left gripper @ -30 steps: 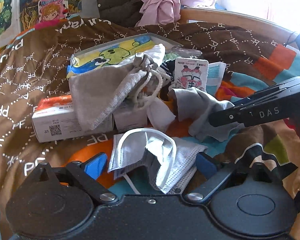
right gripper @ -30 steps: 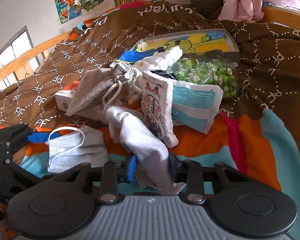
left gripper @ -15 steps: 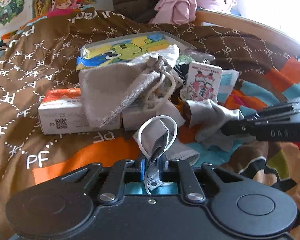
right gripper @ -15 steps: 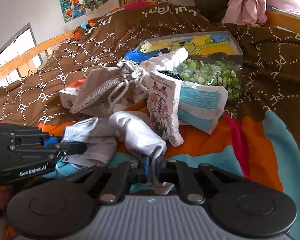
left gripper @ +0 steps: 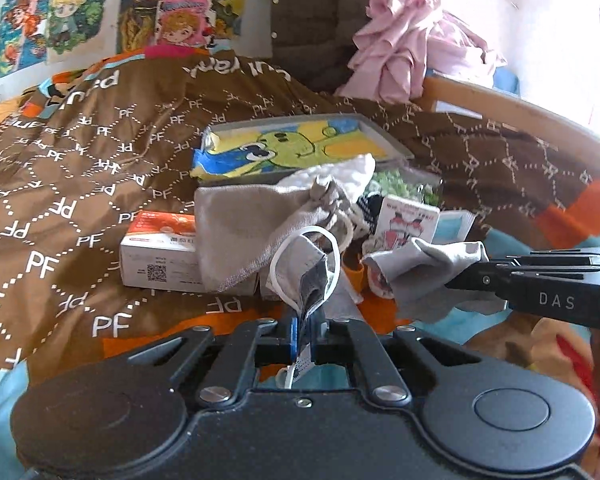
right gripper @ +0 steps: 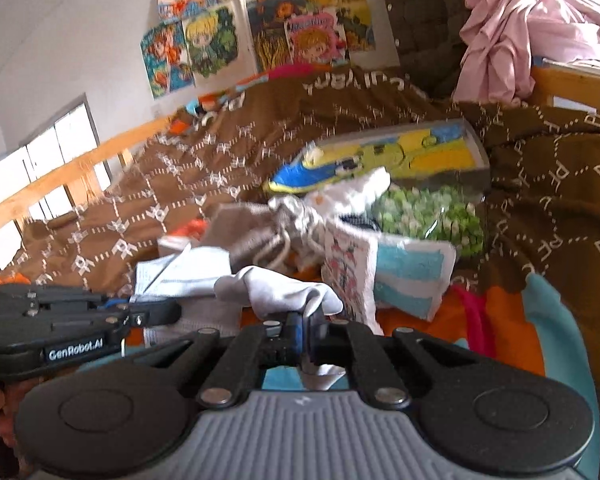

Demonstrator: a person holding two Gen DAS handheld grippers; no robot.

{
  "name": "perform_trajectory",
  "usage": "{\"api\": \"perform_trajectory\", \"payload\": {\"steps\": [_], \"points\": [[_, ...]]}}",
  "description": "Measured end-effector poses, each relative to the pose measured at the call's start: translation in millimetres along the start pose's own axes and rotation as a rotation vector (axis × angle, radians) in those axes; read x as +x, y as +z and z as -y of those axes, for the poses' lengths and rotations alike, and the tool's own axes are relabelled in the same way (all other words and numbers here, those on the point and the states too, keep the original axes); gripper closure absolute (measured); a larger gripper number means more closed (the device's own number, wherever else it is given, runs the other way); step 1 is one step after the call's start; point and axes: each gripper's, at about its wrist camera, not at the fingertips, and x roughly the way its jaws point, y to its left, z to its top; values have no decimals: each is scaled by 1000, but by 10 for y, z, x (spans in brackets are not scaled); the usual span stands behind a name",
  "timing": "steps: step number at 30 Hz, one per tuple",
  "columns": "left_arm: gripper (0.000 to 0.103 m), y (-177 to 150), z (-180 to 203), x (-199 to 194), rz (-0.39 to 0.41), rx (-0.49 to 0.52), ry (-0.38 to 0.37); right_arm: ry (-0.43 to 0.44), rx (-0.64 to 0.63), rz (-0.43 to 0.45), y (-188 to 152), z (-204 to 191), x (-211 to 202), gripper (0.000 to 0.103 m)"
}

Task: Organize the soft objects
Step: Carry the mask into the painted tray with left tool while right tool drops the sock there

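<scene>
Soft things are mid-pickup: the left gripper point(left gripper: 305, 326) is clamped on a crumpled grey face mask point(left gripper: 305, 276), the right gripper point(right gripper: 305, 334) on a pale grey sock point(right gripper: 278, 290), both lifted near the pile on the bed; next, carry each to the grey tray point(left gripper: 384, 140) far behind

I see a bed, brown blanket point(left gripper: 80, 184) bearing a white carton point(left gripper: 160, 256), grey tray point(left gripper: 384, 140) and drawstring pouch point(left gripper: 240, 224).
</scene>
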Motion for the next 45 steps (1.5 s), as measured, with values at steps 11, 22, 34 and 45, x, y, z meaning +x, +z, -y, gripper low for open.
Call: {"api": "perform_trajectory", "payload": {"steps": [11,22,34,45], "points": [[98,366,110,-278,125,-60,-4,44,133,124,357,182,-291,100],[98,1204,44,373,188,-79,11,10,218,282,1209,683,290,100],[97,1930,-249,1796,188,-180,72,7,351,348,1448,1488,1405,100],[97,1993,-263,2756,69,-254,36,-65,374,246,1369,1857,1861,100]]}}
